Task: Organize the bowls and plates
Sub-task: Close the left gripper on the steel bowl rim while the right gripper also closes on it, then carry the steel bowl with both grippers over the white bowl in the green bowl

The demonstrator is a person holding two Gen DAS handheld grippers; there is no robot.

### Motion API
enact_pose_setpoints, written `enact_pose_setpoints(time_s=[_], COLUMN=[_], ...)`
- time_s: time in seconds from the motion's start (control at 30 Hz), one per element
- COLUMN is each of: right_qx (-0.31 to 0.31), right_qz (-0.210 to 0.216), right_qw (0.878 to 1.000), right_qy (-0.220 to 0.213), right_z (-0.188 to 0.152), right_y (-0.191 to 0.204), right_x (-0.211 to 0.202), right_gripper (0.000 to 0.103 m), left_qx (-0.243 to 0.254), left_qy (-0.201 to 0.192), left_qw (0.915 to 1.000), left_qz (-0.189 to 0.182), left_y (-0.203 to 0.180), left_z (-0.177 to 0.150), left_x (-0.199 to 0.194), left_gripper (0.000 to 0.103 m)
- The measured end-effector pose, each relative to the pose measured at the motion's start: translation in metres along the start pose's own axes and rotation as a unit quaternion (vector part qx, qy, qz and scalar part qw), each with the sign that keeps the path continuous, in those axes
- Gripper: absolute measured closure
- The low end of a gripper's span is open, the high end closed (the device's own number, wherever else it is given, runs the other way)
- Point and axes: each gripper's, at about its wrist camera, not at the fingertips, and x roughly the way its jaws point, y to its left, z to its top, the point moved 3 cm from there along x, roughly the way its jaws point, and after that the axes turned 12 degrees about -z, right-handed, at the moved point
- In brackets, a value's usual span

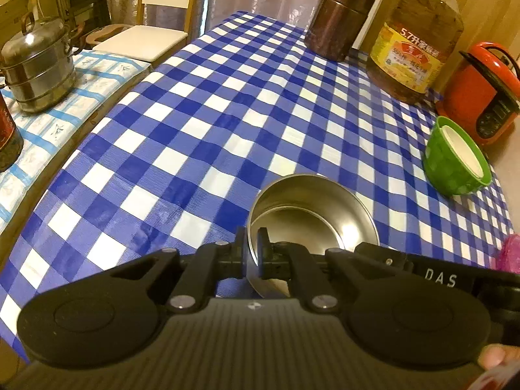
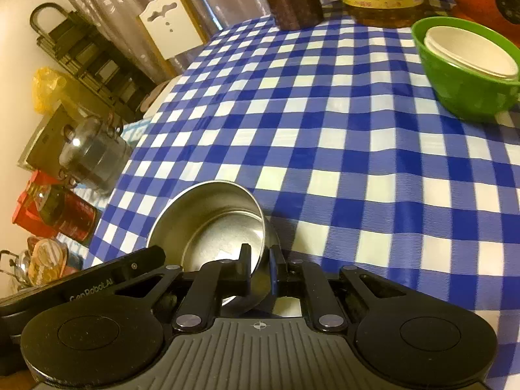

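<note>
A steel bowl [image 1: 312, 217] is held over the blue checked tablecloth [image 1: 211, 113]. My left gripper [image 1: 252, 243] is shut on its left rim, one finger inside and one outside. My right gripper [image 2: 260, 256] is shut on the right rim of the same steel bowl [image 2: 211, 224]; the other gripper's body shows at each view's edge. A green bowl [image 1: 455, 159] with a white bowl [image 1: 461, 149] nested inside stands at the right, beyond the steel bowl. In the right wrist view the green bowl [image 2: 468, 87] and the white bowl [image 2: 468, 52] are at the upper right.
A brown canister [image 1: 338, 19], an oil bottle [image 1: 419, 35] and a red rice cooker [image 1: 484, 94] stand along the far right. A steel steamer pot [image 1: 39, 65] stands on a side surface at the left. A chair [image 1: 143, 42] stands beyond the table's far left edge.
</note>
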Motion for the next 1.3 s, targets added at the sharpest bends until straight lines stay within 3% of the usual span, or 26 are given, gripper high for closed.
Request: enact_pose_setpoints(time_s=[0.33,0.83,1.3], right_qx=[0.031,0.094,0.138], right_qz=[-0.016,-0.059,-0.066], right_qw=[0.999,0.99,0.982], right_qy=[-0.025,-0.091,-0.114], right_z=[0.003,0.055,0.132], right_y=[-0.034,-0.136,-0.211], right_x=[-0.044,-0.12,-0.116], right_gripper=[0.092,0.092,0.092], left_qx=[0.026,0.087,0.108], left_qy=[-0.002,-0.009,-0.008], left_qw=[0.999,0.9882,0.9814], left_qz=[-0.037,-0.126,-0.159], left_y=[-0.05,-0.185,-0.253], left_z=[0.003,0.044,0.103], left_x=[-0.01,0.016,0.076], left_gripper=[0.099,0.098,0.098])
